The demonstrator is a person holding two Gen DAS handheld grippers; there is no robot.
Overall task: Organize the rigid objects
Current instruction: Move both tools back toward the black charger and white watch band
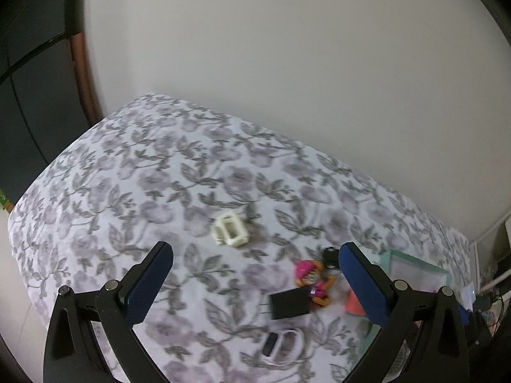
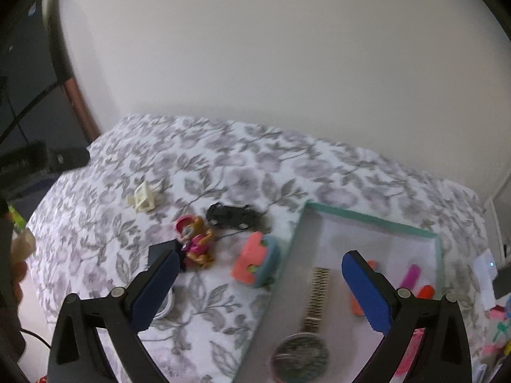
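Observation:
Both grippers hover open and empty above a bed with a floral sheet [image 1: 134,172]. My left gripper [image 1: 255,255] is above a cream plastic frame [image 1: 229,229], a pink-and-orange toy figure [image 1: 311,276], a black square block [image 1: 290,303] and a white band with a black piece [image 1: 281,344]. My right gripper [image 2: 260,261] is above the green-rimmed tray [image 2: 367,220], which holds a wristwatch [image 2: 306,335] and several coloured pieces [image 2: 412,276]. Left of the tray lie a black toy car [image 2: 231,215], the figure [image 2: 194,239], a pink-and-blue toy [image 2: 257,258] and the cream frame [image 2: 143,198].
A plain white wall [image 1: 287,63] runs behind the bed. A dark cabinet with a brown post [image 1: 80,73] stands at the left. Clutter and cables [image 2: 491,335] sit off the bed's right side. The tray's corner shows in the left wrist view [image 1: 415,261].

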